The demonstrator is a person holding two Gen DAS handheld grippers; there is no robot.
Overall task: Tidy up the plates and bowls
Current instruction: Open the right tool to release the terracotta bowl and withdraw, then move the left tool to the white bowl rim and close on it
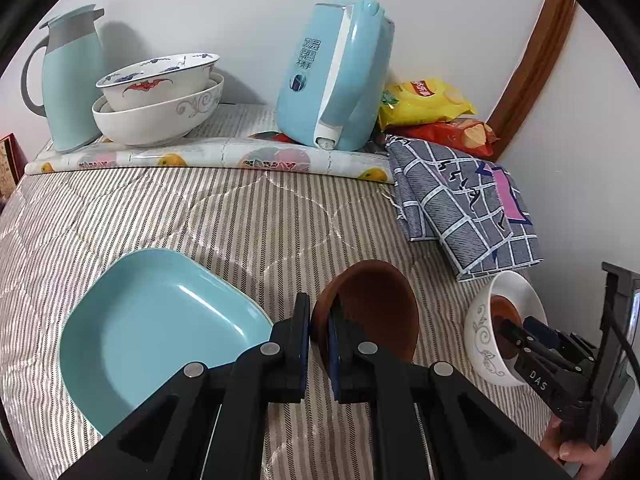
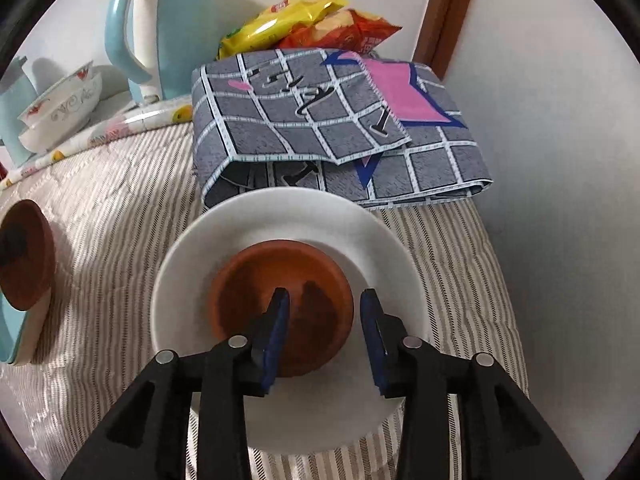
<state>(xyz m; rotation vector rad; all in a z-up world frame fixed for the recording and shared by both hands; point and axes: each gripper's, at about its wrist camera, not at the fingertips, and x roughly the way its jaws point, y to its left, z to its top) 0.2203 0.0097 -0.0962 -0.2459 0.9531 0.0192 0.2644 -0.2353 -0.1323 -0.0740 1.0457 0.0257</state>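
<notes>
Your striped bedspread [image 1: 240, 216] serves as the work surface, and the crockery on it is being nested by kind. At the back, two patterned bowls [image 1: 160, 96] already sit one inside the other, out of the way beside the blue jug [image 1: 72, 80] and the kettle [image 1: 332, 76].

Nearer you, the teal plate [image 1: 160, 332] lies flat and bare, probably a landing spot. Your left gripper [image 1: 320, 332] is clamped tight on the rim of a brown bowl [image 1: 372, 308], held tilted beside that plate.

Your right gripper [image 2: 324, 328] stands partly open: one finger dips inside the second brown bowl [image 2: 280, 304], the other outside its rim, neither pressing. That bowl rests inside the white bowl [image 2: 280, 216], so the pair looks stacked.
</notes>
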